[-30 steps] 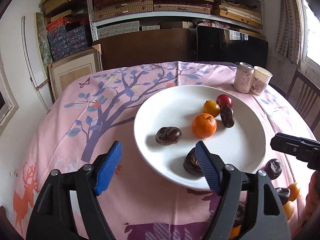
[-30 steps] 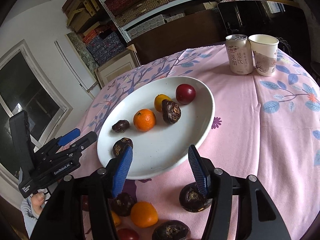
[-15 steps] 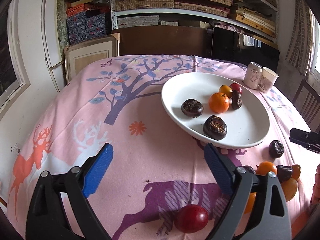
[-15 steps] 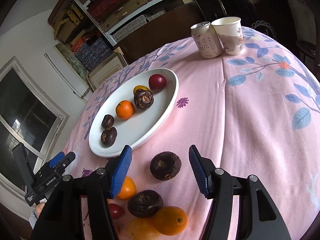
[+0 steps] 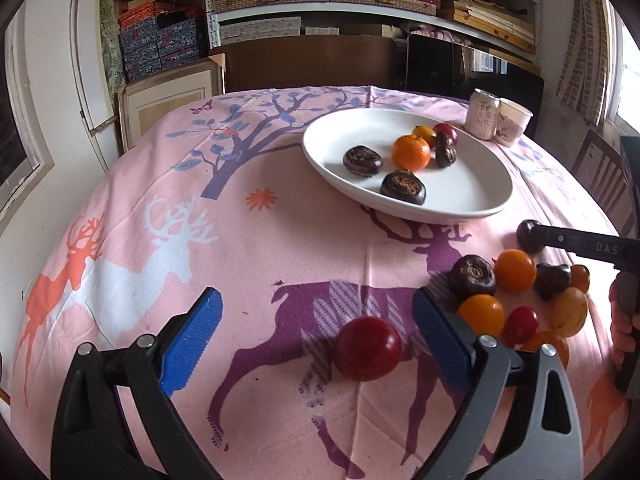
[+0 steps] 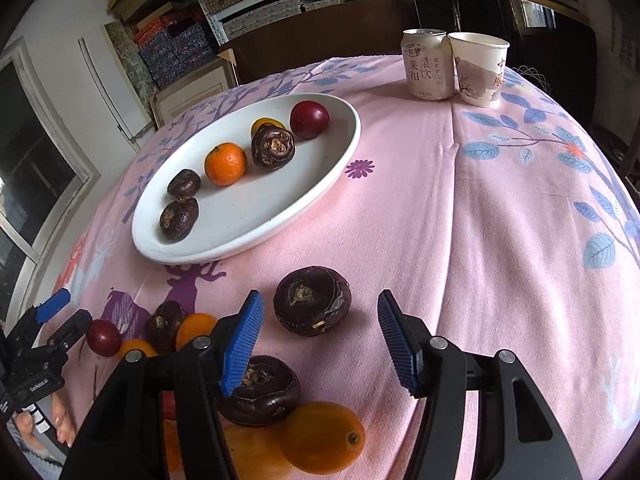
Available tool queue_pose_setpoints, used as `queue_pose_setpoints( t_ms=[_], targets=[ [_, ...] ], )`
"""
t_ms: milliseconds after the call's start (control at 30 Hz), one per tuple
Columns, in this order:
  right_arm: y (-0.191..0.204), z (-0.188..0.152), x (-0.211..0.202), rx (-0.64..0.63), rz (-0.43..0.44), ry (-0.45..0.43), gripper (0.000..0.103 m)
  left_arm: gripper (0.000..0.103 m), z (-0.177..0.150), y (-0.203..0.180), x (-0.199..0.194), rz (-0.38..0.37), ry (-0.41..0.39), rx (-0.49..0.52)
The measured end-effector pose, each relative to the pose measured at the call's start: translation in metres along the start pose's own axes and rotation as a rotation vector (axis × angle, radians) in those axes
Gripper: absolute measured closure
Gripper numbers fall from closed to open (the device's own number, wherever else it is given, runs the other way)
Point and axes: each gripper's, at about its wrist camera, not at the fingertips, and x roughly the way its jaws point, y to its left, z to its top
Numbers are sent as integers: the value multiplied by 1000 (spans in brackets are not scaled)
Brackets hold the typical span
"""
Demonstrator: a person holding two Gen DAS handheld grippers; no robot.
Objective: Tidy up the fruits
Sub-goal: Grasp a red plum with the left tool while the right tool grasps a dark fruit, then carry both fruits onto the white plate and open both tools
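Observation:
A white oval plate (image 5: 472, 196) (image 6: 320, 188) holds an orange (image 5: 411, 153), a red plum (image 6: 309, 119), a yellow fruit and three dark brown water chestnuts. My left gripper (image 5: 316, 320) is open, with a loose red plum (image 5: 368, 348) on the cloth between its fingers, nearer the right one. My right gripper (image 6: 320, 338) is open around a dark chestnut (image 6: 312, 300) lying on the cloth. A pile of oranges, chestnuts and small red fruit (image 5: 520, 292) (image 6: 260, 392) lies beside both grippers.
A drink can (image 6: 426, 64) and a paper cup (image 6: 480, 68) stand at the table's far edge. The round table wears a pink printed cloth (image 5: 200, 208). Shelves with boxes, a framed picture and dark chairs stand behind.
Both grippers pulled back from the plate toward the loose fruit pile. The red plum now sits between my left fingers and a dark chestnut between my right fingers.

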Motion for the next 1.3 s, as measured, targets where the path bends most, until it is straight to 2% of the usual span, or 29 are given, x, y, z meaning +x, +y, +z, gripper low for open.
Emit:
queue_pose_setpoints(
  t_ms=[200, 300, 433, 600, 667, 733, 1033, 1300],
  targets=[
    [5, -4, 5, -33, -23, 9, 43, 9, -10, -21, 11, -10, 69, 104],
    [6, -5, 5, -42, -25, 6, 43, 11, -11, -20, 11, -20, 72, 103],
    [5, -5, 5, -37, -26, 3, 48, 47, -12, -11, 15, -77, 110, 58],
    [5, -4, 4, -37, -26, 3, 49, 50, -15, -11, 12, -89, 108, 50],
    [4, -4, 4, -36, -21, 2, 54, 52, -16, -12, 12, -95, 112, 55],
    [4, -3, 4, -31, 5, 7, 61, 65, -17, -13, 14, -114, 123, 62],
    [2, -2, 2, -14, 24, 1, 62, 65, -16, -18, 12, -126, 108, 78],
    [-12, 5, -13, 49, 54, -60, 62, 65, -9, -13, 6, -101, 57, 52]
  ],
)
